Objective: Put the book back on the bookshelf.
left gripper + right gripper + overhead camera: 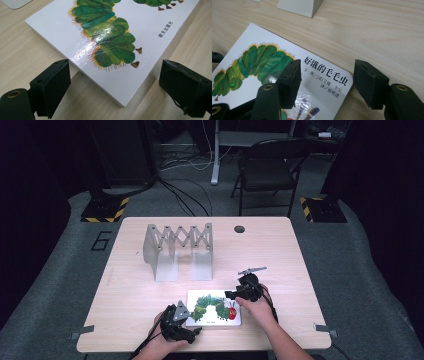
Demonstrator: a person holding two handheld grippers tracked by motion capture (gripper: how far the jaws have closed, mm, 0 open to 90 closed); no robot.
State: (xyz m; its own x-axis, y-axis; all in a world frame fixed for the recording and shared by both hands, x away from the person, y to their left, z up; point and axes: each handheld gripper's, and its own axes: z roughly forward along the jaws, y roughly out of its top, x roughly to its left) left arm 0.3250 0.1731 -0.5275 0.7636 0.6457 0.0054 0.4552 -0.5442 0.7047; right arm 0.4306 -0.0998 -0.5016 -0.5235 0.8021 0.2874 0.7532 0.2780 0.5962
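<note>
A white board book (213,316) with a green caterpillar on its cover lies flat near the table's front edge. My left gripper (194,330) is at the book's near left corner. In the left gripper view, that gripper (115,77) is open, its jaws set wide on either side of the corner of the book (57,30). My right gripper (231,295) is over the book's far right corner. Here too the right gripper (328,75) is open: one jaw is over the cover, the other off the book's edge (244,40) above the wood.
A grey metal expanding rack (177,251) stands upright behind the book; its foot (299,6) is close to the far edge of the book. A round cable hole (239,228) lies at the table's back. A folding chair (270,167) stands beyond the table.
</note>
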